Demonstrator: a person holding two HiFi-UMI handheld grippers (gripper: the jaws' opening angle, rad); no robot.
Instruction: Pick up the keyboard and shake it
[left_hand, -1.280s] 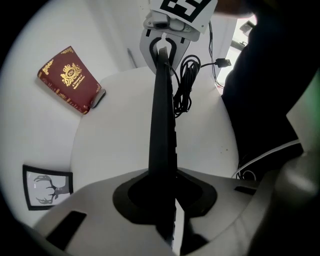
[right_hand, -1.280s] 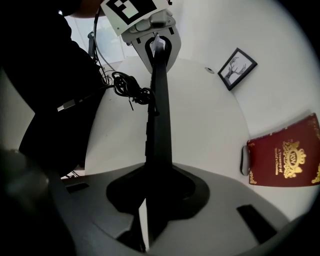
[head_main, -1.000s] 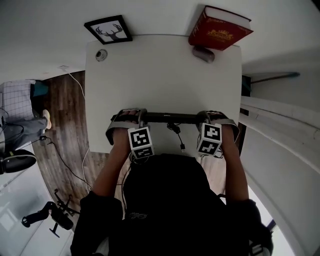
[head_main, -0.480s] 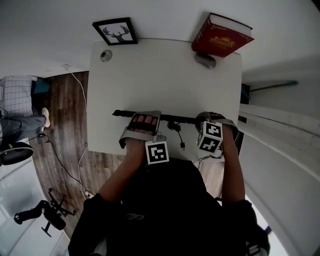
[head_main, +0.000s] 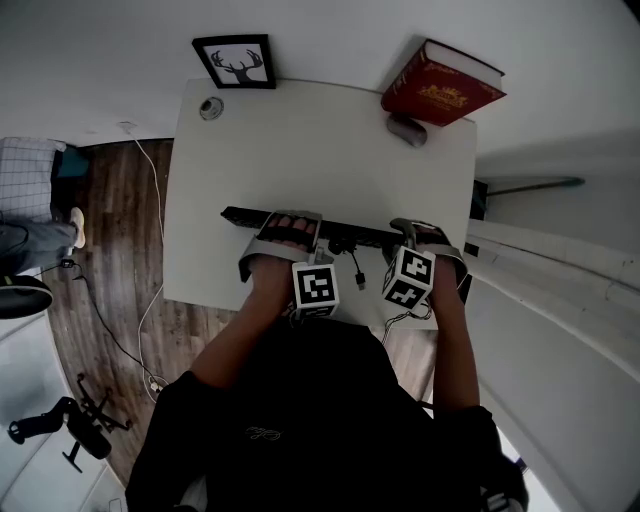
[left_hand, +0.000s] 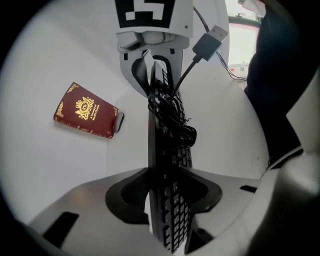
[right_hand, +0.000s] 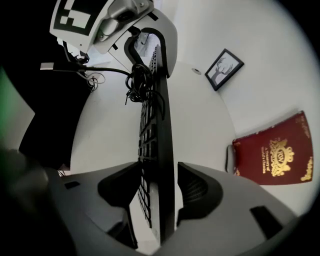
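Keyboard (head_main: 362, 236) turned on edge, left gripper (left_hand: 167, 192) closing onto it, right gripper (right_hand: 160, 187) opening, pads clear.

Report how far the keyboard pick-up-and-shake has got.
Done: the flat black keyboard is up on edge between both grippers, black cable dangling. In hand: the left gripper is closing its fingers on it; the right gripper is opening its fingers, gaps either side. Remaining: no shaking evident; a firm two-handed grip first.
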